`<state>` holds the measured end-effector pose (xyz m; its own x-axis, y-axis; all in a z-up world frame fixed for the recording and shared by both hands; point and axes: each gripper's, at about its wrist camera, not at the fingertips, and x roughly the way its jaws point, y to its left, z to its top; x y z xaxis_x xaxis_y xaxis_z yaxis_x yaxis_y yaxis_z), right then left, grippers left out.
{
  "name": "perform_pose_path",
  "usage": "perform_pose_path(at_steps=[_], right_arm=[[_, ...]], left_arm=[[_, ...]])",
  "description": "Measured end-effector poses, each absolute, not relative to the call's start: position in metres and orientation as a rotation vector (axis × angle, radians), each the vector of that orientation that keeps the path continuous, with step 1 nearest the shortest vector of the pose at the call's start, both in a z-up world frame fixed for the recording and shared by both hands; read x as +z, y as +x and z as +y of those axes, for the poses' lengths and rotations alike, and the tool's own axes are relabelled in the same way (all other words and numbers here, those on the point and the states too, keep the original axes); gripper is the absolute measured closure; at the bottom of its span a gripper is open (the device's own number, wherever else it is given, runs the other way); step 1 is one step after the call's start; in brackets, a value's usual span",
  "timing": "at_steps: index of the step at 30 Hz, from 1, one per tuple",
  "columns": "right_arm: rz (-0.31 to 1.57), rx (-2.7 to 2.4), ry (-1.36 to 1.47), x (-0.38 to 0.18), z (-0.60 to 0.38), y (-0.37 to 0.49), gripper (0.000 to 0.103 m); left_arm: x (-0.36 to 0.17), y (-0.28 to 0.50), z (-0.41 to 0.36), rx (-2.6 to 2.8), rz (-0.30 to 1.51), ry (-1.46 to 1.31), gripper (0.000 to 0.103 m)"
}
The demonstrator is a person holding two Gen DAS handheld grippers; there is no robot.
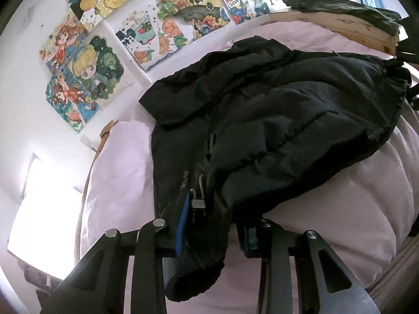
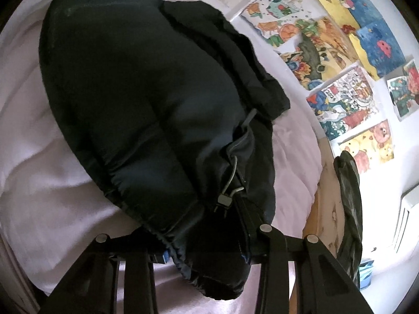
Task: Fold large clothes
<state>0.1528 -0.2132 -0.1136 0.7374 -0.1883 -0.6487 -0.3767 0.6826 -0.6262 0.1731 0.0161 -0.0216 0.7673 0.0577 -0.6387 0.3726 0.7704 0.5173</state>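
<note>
Both claws clamp hem corners: left claw, right claw grasping jacket. Half-folded on bed; final folds likely remain.

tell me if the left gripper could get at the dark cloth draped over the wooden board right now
Probably not as things stand. The left gripper is shut on the black jacket's hem, and the dark cloth on the wooden board lies across the bed behind the jacket. It would have to let go first.
</note>
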Motion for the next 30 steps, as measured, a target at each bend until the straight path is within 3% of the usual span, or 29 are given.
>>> perform_pose_path(at_steps=[7,30], right_arm=[[0.744,0.102,-0.855,-0.11,-0.209,0.153,0.083],[0.667,-0.064,-0.701,-0.091,-0.213,0.126,0.089]], left_arm=[[-0.022,0.17,0.013,-0.19,0.673,0.677,0.086],[0.008,0.129,0.0,-0.169,0.575,0.554,0.092]])
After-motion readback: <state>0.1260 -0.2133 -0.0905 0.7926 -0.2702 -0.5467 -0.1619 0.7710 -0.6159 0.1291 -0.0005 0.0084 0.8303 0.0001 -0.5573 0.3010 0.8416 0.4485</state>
